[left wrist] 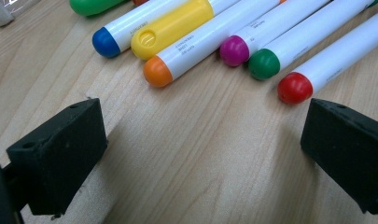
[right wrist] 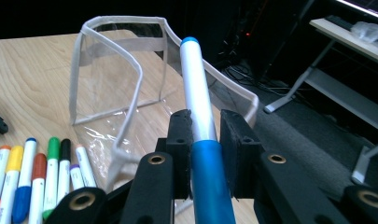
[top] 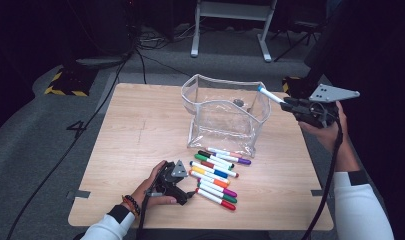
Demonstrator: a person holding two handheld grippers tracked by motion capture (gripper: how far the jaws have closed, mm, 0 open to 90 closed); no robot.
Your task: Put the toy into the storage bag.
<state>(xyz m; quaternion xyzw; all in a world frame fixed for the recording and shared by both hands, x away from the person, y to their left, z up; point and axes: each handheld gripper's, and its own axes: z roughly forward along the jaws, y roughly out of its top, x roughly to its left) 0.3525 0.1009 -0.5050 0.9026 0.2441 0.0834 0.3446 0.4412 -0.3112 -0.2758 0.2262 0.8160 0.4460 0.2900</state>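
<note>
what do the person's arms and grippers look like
Both sleeves are white with dark cuffs; the left wrist wears a beaded bracelet. Each gripper, left and right, is black with blocky jaws, a grey three-cornered plate on top and a trailing black cable.

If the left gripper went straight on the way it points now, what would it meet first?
Probably the markers: the left gripper, jaws open over bare table, points at the red-capped marker and orange-capped marker; which comes first is unclear.

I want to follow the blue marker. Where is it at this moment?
The blue marker is clamped in the right gripper, at the right of the high view, its tip over the right rim of the clear pouch.
</note>
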